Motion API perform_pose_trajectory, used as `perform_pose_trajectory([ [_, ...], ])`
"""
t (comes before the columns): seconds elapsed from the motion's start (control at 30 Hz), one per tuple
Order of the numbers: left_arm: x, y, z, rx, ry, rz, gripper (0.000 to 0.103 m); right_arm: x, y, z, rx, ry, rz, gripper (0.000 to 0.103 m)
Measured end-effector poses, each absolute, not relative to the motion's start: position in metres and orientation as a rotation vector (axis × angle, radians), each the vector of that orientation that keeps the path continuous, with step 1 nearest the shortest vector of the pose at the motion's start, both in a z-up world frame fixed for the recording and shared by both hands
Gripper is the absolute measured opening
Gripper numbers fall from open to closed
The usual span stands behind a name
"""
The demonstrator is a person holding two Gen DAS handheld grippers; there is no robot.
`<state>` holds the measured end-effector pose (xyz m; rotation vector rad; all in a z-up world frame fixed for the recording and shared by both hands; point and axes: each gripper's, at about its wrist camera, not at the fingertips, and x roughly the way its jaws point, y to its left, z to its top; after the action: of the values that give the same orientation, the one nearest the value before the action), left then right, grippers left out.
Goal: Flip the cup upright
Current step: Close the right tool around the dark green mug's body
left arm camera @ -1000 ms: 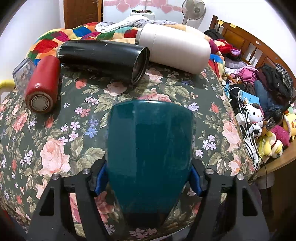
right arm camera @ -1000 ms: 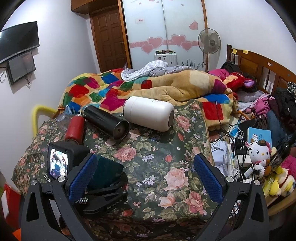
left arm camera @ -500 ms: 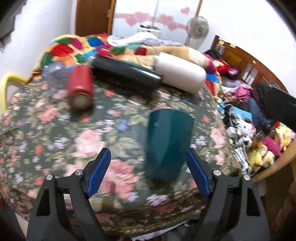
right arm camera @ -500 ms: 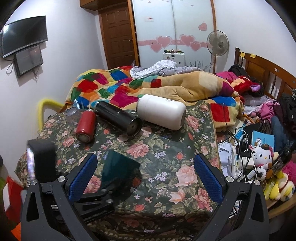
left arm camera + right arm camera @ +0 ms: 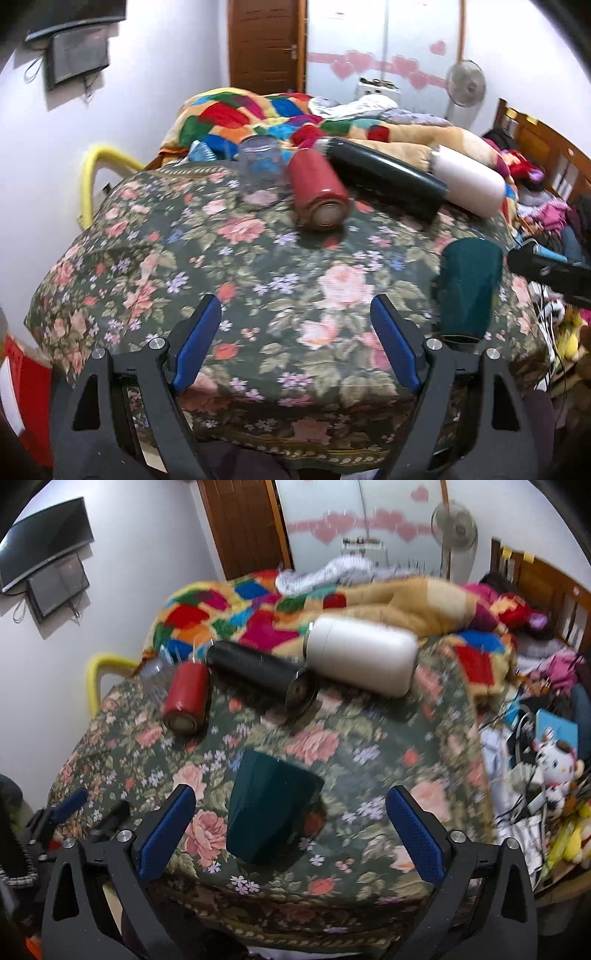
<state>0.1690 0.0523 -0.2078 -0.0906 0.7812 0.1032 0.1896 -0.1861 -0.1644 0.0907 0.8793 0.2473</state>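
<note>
A dark teal cup stands on the floral-covered table, wider end up; whether its mouth is up cannot be told. In the right wrist view the cup sits just ahead of my right gripper, between its open blue pads, not touched. My left gripper is open and empty, drawn back near the table's front edge, with the cup off to its right. The left gripper also shows low at the left of the right wrist view.
A red bottle, a black flask and a white flask lie on their sides at the back of the table. A clear jar stands at the back left. A quilt-covered bed lies behind; clutter and toys sit to the right.
My left gripper has let go of the teal cup, opened and pulled back to the left. The cup stays standing on the table. My right gripper has moved in around it.
</note>
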Motion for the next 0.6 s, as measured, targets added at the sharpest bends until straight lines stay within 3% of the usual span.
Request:
perform_pose_trajectory([
  [0.17,0.169,0.060,-0.216,-0.130,0.793,0.110,0.083,0.216,-0.181,-0.198,0.198,1.019,0.278,0.083],
  [0.6,0.173,0.048,-0.217,-0.128,0.790,0.062,0.083,0.245,-0.160,-0.228,0.177,1.125,0.291,0.072],
])
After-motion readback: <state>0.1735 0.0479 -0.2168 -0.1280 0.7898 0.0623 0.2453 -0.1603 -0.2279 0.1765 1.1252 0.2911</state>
